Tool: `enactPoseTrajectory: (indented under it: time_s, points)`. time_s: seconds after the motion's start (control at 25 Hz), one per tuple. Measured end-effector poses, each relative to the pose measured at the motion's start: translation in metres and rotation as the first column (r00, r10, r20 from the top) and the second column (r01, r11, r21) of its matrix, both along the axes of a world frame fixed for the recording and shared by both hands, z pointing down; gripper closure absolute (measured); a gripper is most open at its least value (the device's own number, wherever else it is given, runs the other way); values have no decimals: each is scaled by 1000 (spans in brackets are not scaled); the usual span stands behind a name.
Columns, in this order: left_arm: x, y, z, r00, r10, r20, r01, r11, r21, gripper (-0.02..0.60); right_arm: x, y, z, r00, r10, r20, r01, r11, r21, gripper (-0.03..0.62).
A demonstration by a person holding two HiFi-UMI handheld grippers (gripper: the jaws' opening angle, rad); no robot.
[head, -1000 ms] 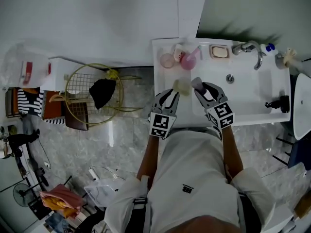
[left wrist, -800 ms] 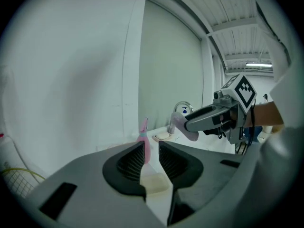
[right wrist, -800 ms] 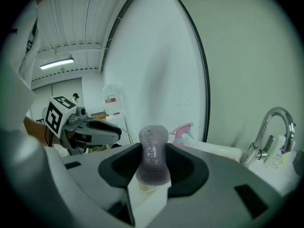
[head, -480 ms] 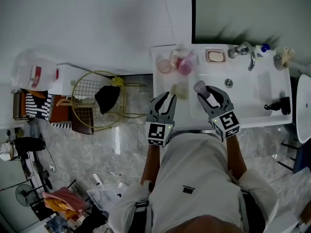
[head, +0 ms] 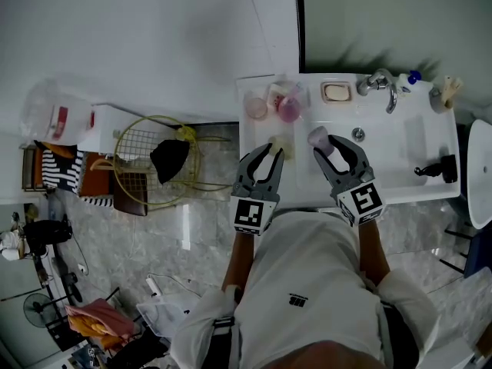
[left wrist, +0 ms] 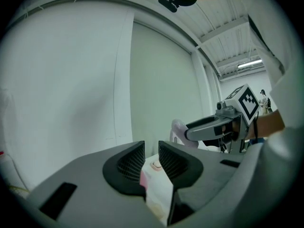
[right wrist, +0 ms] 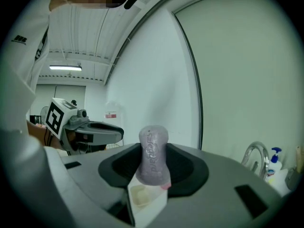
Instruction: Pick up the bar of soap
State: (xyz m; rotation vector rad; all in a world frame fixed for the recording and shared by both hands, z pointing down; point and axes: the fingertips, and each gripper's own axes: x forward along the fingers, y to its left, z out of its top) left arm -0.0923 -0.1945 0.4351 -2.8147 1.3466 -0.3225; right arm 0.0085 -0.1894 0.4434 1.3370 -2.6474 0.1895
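Note:
A purple bar of soap (right wrist: 153,153) stands on edge between the jaws of my right gripper (right wrist: 153,164), which is shut on it. In the head view that soap (head: 317,136) and the right gripper (head: 329,143) hover over the left end of the white sink (head: 400,171). My left gripper (head: 267,151) hangs beside it over the counter's left part. Its jaws (left wrist: 151,158) stand a narrow gap apart with nothing between them. A second, peach soap lies in a dish (head: 335,92) at the back of the sink.
A faucet (head: 380,83), a blue-capped bottle (head: 413,77), a pink cup (head: 289,108) and a pale cup (head: 256,108) line the back of the sink. A pale item (head: 280,141) lies on the counter under the left gripper. A wire basket (head: 154,164) stands on the floor to the left.
Both grippers have kept nearly the same pose over the sink, the right one still shut on the purple soap. The head view has shifted slightly.

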Motion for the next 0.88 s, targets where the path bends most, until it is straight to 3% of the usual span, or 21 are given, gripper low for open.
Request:
enactPoseTrajectory:
  time_s: [0.32, 0.88]
  points:
    - [13, -5, -7, 999, 17, -35, -16, 999, 39, 477, 6, 1, -5, 1000, 29, 9, -29, 1000, 11, 410]
    - [12, -14, -2, 996, 78, -33, -78, 997, 18, 477, -6, -7, -9, 998, 67, 8, -67, 998, 22, 410]
